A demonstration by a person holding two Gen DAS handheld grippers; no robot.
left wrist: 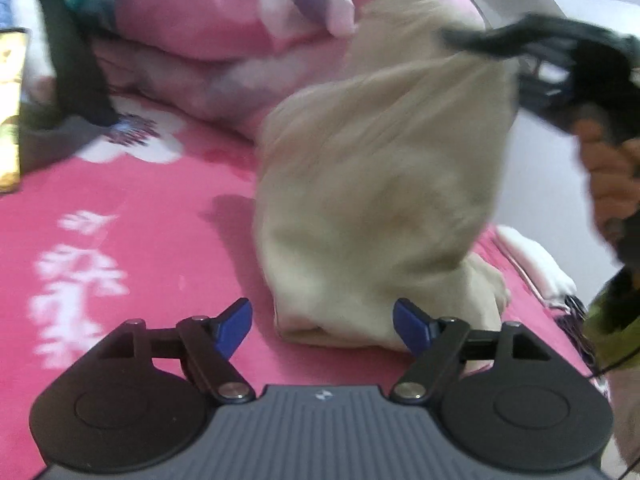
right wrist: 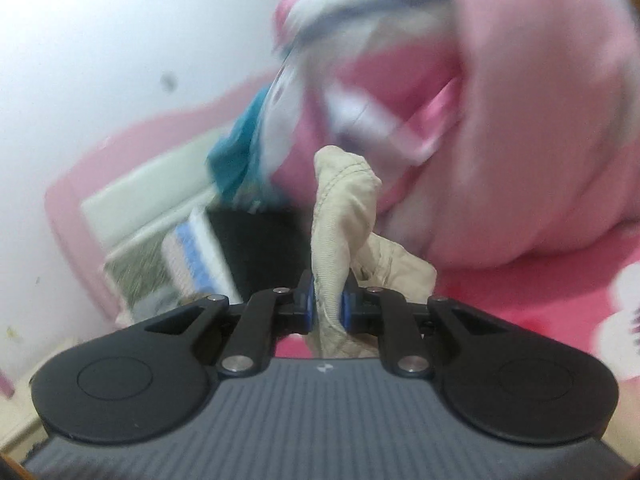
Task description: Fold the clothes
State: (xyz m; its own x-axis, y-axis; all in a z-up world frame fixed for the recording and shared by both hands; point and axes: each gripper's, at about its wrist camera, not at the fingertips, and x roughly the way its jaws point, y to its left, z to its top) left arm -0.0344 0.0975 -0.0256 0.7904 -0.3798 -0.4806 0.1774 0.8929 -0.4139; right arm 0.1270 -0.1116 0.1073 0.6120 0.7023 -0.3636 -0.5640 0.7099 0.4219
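A beige garment [left wrist: 372,184] hangs in a tall bunch over the pink bed sheet [left wrist: 132,216], its lower end resting on the sheet. My left gripper [left wrist: 322,322] is open just in front of that lower end, its blue fingertips [left wrist: 234,322] spread to either side with nothing between them. At the upper right of the left wrist view, my right gripper [left wrist: 480,44] holds the top of the garment, with a hand [left wrist: 612,168] on its handle. In the right wrist view, my right gripper [right wrist: 328,304] is shut on a fold of the beige garment [right wrist: 340,216].
A heap of pink bedding [left wrist: 192,20] lies behind the garment, also filling the right side as pink bedding [right wrist: 520,140]. A dark object [left wrist: 76,72] and a yellow box [left wrist: 10,108] stand at the left. A white wall [right wrist: 100,40] and headboard [right wrist: 148,196] are beyond.
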